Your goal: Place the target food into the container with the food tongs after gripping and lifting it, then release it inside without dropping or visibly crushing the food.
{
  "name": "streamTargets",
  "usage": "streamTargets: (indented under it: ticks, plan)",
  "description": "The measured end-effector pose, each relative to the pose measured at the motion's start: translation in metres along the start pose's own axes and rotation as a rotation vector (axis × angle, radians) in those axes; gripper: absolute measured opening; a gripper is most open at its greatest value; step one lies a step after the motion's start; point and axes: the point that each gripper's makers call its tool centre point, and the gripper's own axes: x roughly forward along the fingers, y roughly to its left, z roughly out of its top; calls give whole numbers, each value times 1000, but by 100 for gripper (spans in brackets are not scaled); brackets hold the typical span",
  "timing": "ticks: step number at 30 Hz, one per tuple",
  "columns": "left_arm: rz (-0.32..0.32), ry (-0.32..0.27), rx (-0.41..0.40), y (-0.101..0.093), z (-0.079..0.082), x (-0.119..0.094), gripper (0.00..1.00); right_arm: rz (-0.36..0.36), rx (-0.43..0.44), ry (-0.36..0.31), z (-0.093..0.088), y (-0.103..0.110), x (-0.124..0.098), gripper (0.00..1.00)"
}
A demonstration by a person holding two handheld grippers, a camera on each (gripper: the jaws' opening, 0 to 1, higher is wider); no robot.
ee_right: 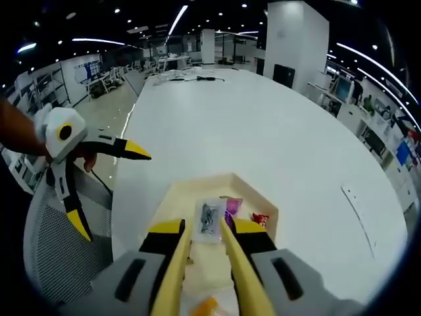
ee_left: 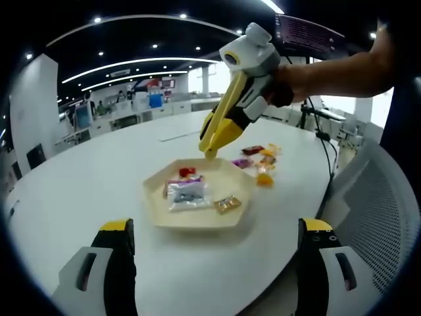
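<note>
Snack packets: several lie inside the hexagonal tray (ee_left: pixel 197 220); landmark for everything below is that tray on the white table (ee_left: pixel 79 191).
Left gripper (ee_left: pixel 216 247): nearest to its camera, jaws spread wide, nothing between them, tips short of the tray's near rim and not touching it. In the right gripper view (ee_right: pixel 108 184) it sits off the tray's left side, over the mesh chair (ee_right: pixel 46 257), jaws apart.
Clear packet (ee_left: pixel 187 194): inside the tray, left of centre, biggest item there; in the right gripper view (ee_right: pixel 210 219) it lies just past the tong tips.
Gold packet (ee_left: pixel 227 204): inside the tray, right of the clear packet, apart from it.
Red packet (ee_left: pixel 187 172): inside the tray, at the far side, behind the clear packet.
Right gripper (ee_left: pixel 209 153): above the tray's far rim, pointing down into it; it holds yellow food tongs (ee_right: pixel 205 276), arms nearly together, nothing pinched between the tips.
Loose packets (ee_left: pixel 262 163): on the table beyond the tray's far-right edge, red, orange and purple wrappers in a scatter.
Hand (ee_left: pixel 289 84): around the right gripper, above and beyond the tray.
</note>
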Motion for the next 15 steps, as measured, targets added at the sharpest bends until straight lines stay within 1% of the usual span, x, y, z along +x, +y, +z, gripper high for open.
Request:
streamTargets:
  ticks: [2,5,9,12,15]
  plan:
    - [-3,0,0,-1,0,0,100,3,-10,-15,1,0,-6,26]
    - [-10,1,1,-2,-1,1,100,-6,-23,-12,-3,-4,-15,26]
    - [-23,-5,10,-5,2,1,100,-21,-16,-17,-9,-12,-28,26]
    - [-20,-1,12,-5,1,1,100,-33,-11,-25,-13,-16,-37,26]
    - [-22,4,11,-5,-1,1,100,-47,-10,-26,-22,-22,-51,26]
